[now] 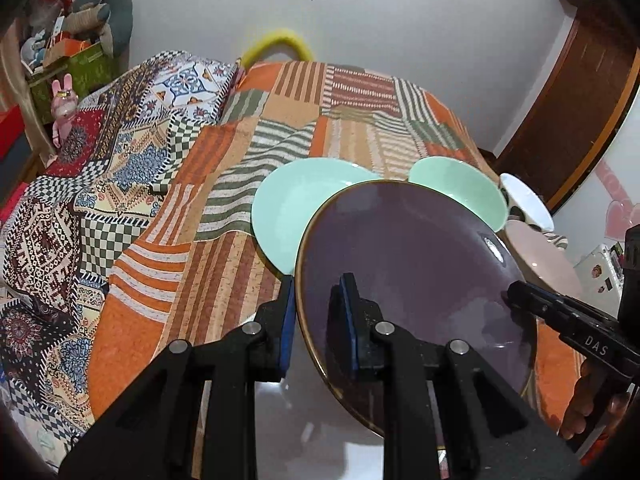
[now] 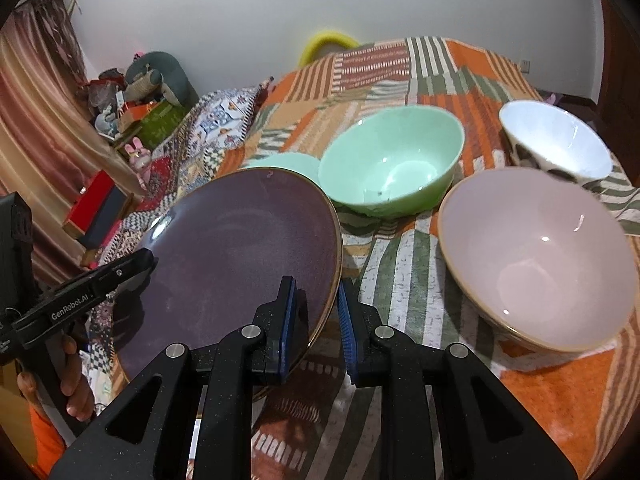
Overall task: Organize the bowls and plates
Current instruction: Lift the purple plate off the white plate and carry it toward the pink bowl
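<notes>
A dark purple plate (image 1: 420,264) with a thin gold rim hangs tilted above the striped orange cloth (image 1: 224,264), held from two sides. My left gripper (image 1: 318,320) is shut on its left rim, and my right gripper (image 2: 318,320) is shut on the opposite rim of the purple plate (image 2: 240,248). Behind it lie a mint plate (image 1: 284,208) and a mint bowl (image 2: 392,160). A pale pink bowl (image 2: 536,256) stands at the right, with a white bowl with black patches (image 2: 556,140) behind it.
The cloth (image 2: 400,280) covers a broad surface that ends at a white wall. A patterned quilt (image 1: 92,184) lies at the left, with boxes and soft toys (image 1: 76,40) beyond it. A wooden door (image 1: 572,120) is at the far right.
</notes>
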A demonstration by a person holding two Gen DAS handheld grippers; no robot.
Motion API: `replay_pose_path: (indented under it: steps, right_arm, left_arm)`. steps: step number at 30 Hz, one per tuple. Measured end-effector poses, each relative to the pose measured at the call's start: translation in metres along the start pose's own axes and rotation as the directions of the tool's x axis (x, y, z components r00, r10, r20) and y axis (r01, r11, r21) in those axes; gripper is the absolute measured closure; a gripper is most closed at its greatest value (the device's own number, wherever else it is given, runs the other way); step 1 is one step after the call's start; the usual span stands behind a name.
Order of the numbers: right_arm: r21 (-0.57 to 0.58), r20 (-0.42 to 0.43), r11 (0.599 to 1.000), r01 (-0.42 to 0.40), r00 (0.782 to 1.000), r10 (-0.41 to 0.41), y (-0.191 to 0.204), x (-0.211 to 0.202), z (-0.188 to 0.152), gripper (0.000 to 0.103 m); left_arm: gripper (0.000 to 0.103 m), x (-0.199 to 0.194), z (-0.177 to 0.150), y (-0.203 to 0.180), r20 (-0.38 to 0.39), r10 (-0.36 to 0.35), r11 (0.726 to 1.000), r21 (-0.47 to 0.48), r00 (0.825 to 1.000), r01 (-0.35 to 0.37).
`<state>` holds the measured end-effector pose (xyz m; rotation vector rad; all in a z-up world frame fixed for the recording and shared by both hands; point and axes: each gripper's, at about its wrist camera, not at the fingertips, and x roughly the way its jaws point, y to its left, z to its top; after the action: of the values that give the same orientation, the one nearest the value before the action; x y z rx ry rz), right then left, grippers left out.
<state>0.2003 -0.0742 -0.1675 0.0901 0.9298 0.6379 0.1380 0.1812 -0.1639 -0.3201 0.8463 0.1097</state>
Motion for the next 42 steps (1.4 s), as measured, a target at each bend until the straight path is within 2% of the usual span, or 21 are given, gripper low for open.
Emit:
replay_pose_path:
  steps: [13,25,32,42]
  right_arm:
    - [-0.001,0.094,1.000,-0.008,0.996,0.008,0.000,-0.053,-0.008,0.084]
    - [0.009,0.156,1.000,0.016,0.988,-0.017,-0.011,-0.094,-0.026,0.084]
    - [0.021,0.167,0.999,0.036,0.985,-0.039,-0.023,-0.106,-0.039,0.084]
    - [0.050,0.150,0.997,0.067,0.986,-0.074,-0.043,-0.114,-0.060,0.084]
  left_arm:
    - [0.083,-0.057,-0.009,-0.033,0.081,-0.033,0.998,0.047,0.996,0.029]
    - [0.083,-0.085,-0.029,-0.068,0.081,-0.060,0.993,0.111,0.995,0.051]
    - [0.082,-0.089,-0.044,-0.084,0.052,-0.075,0.988,0.141,0.996,0.067]
    - [0.082,-0.068,-0.062,-0.104,-0.045,-0.084,0.982,0.166,0.995,0.090]
